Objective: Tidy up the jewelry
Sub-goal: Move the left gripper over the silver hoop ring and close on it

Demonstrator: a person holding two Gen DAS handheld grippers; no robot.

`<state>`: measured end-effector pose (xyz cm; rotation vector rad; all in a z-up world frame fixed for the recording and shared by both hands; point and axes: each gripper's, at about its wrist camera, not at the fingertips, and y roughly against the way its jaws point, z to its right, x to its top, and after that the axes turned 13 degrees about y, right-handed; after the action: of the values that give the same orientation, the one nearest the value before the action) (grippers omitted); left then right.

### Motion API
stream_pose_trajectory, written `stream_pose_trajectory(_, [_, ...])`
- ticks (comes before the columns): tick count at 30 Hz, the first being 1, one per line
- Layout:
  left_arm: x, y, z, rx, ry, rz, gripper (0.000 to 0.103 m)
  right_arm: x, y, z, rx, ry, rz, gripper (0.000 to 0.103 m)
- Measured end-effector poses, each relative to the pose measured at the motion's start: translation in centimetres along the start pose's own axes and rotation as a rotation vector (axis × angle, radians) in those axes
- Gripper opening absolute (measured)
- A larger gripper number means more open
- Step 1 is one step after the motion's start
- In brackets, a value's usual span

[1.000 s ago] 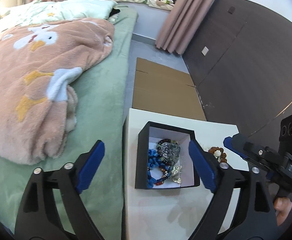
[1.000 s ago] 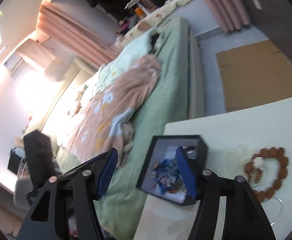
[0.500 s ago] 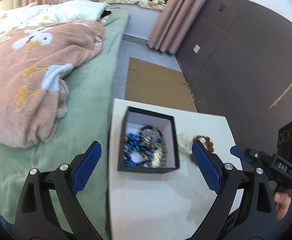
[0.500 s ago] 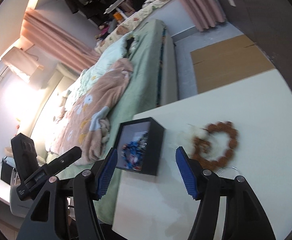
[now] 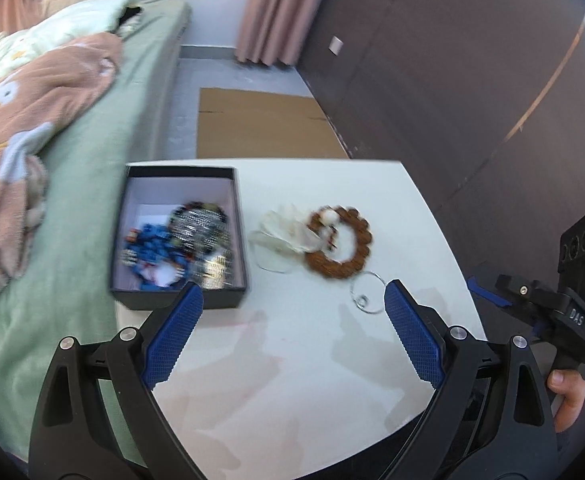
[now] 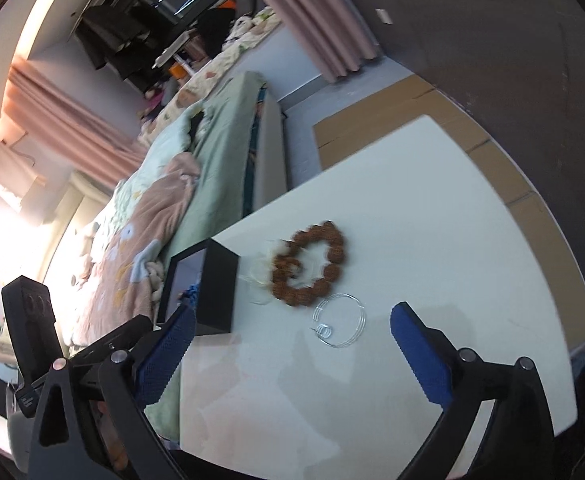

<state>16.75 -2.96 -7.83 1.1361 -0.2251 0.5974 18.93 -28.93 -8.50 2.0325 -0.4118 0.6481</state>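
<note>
A black jewelry box (image 5: 180,236) holding blue beads and silver pieces sits at the left edge of the white table (image 5: 292,360). To its right lie a brown bead bracelet (image 5: 340,248), a white tassel (image 5: 288,232) and a thin silver wire bangle (image 5: 366,296). My left gripper (image 5: 292,320) is open and empty, above the table in front of them. My right gripper (image 6: 288,344) is open and empty, just in front of the bangle (image 6: 338,326) and the bracelet (image 6: 312,264); the box (image 6: 208,284) is to its left.
A bed with a green sheet (image 5: 92,152) and a pink blanket (image 5: 20,112) borders the table on the left. Flat cardboard (image 5: 260,124) lies on the floor beyond. A dark wall (image 5: 452,80) stands on the right.
Both grippers have pulled back and shifted right, away from the box. The bracelet, tassel and bangle now lie ahead of them. Both stay open.
</note>
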Motion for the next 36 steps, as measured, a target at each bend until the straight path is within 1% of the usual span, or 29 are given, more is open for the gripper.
stream_pose_trajectory(6, [-1.1,-1.9,2.6,-0.009,-0.043,-0.036,0.092,-1.9,1.2,3.2,-0.050,-0.049,-0.020,0.096])
stream_pose_trajectory(10, [-1.6,-2.8,3.8,-0.016,-0.060,-0.050,0.091,-2.7,1.6,4.4,-0.065,-0.074,-0.029,0.096])
stream_pose_trajectory(12, [-1.8,-3.3,4.5,-0.018,-0.078,-0.057,0.088,-2.8,1.7,4.9,-0.067,-0.081,-0.033,0.096])
stream_pose_trajectory(14, [-2.0,-3.9,5.2,-0.012,-0.093,-0.077,0.073,-2.9,1.9,5.1,-0.069,-0.079,-0.035,0.096])
stream_pose_trajectory(15, [-2.0,-4.2,5.3,-0.010,-0.095,-0.086,0.069,-3.0,2.0,5.3,-0.070,-0.078,-0.035,0.095])
stream_pose_trajectory(17, [-2.0,-4.8,5.8,-0.013,-0.096,-0.107,0.054,-3.0,2.1,5.7,-0.070,-0.087,-0.036,0.091])
stream_pose_trajectory(18, [-2.1,-5.0,6.1,-0.014,-0.103,-0.110,0.051,-3.0,2.1,5.9,-0.069,-0.098,-0.036,0.091])
stream_pose_trajectory(20, [-2.1,-5.6,6.7,-0.011,-0.123,-0.124,0.040,-3.1,2.1,6.6,-0.067,-0.128,-0.034,0.089])
stream_pose_trajectory(22, [-2.2,-6.2,7.0,-0.010,-0.138,-0.144,0.034,-3.2,2.1,7.1,-0.062,-0.148,-0.039,0.081])
stream_pose_trajectory(23, [-2.4,-6.7,7.3,-0.004,-0.150,-0.154,0.032,-3.2,2.1,7.2,-0.060,-0.152,-0.041,0.079])
stream_pose_trajectory(25, [-2.5,-7.4,7.6,0.000,-0.163,-0.169,0.031,-3.3,2.1,7.3,-0.058,-0.155,-0.043,0.076])
stream_pose_trajectory(27, [-2.8,-8.4,7.8,0.008,-0.173,-0.190,0.029,-3.2,2.1,7.2,-0.058,-0.153,-0.043,0.076])
stream_pose_trajectory(31, [-3.6,-9.9,8.5,0.044,-0.221,-0.202,0.028,-3.2,2.0,7.2,-0.058,-0.155,-0.044,0.075])
stream_pose_trajectory(36, [-4.5,-10.9,9.4,0.084,-0.296,-0.184,0.028,-3.2,2.0,7.2,-0.058,-0.152,-0.045,0.075])
